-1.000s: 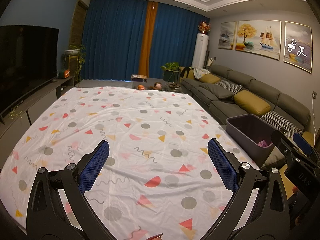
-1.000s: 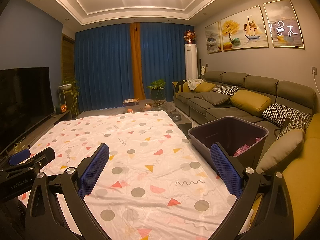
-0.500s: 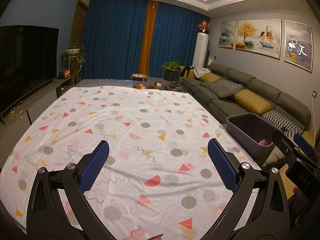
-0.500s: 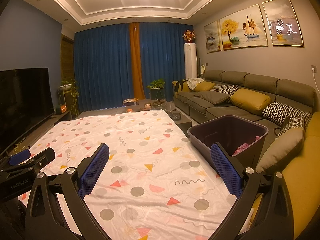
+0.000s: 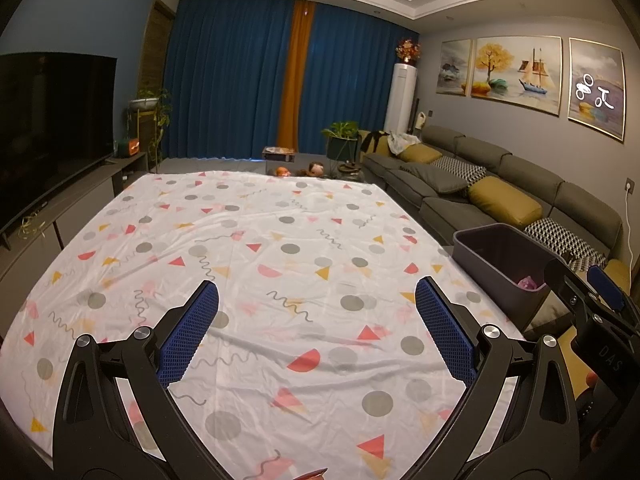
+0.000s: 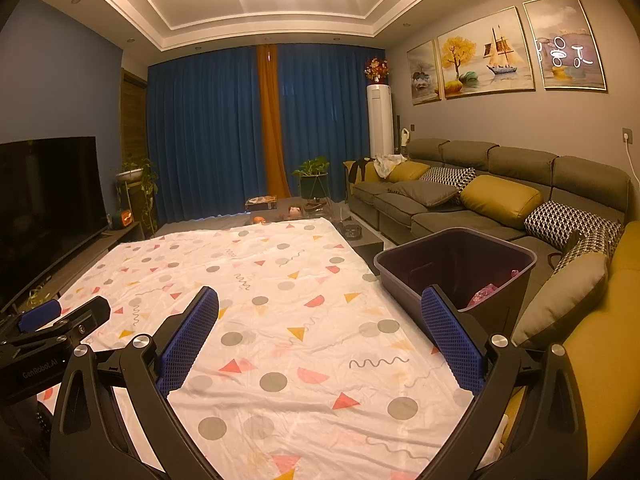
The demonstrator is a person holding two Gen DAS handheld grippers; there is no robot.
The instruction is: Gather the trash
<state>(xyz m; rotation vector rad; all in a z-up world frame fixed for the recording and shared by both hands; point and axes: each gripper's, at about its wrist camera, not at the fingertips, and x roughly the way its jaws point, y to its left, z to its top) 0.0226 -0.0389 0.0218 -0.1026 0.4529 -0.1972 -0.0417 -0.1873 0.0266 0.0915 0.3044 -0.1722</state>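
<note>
A big white sheet (image 5: 256, 264) printed with grey dots, red and yellow triangles and squiggles covers the surface in the middle of the room, and nothing lies on it between the two tools. The left gripper (image 5: 316, 320) hovers over its near end with both blue-padded fingers spread wide and nothing between them. The right gripper (image 6: 320, 328) hangs beside it, jaws equally wide and holding nothing; its right finger (image 6: 452, 344) overlaps the near wall of the bin from this angle.

The dark bin (image 6: 456, 268) stands at the sheet's right edge, between it and the long grey sofa (image 6: 472, 200). It is open-topped, and down in its near right corner sits a crumpled bit of pink trash (image 6: 486, 294), also seen from the left camera (image 5: 528, 282). The rest of the bin's inside looks dark; I cannot tell whether more is in there.

Around: mustard and patterned cushions (image 6: 500, 200) along the sofa, a black television (image 5: 52, 132) on the left wall, blue curtains (image 5: 232, 80) with an orange strip at the far end, a potted plant (image 6: 314, 176) and a white tall unit (image 6: 380, 120) near them, and three paintings (image 6: 484, 64) above the sofa.
</note>
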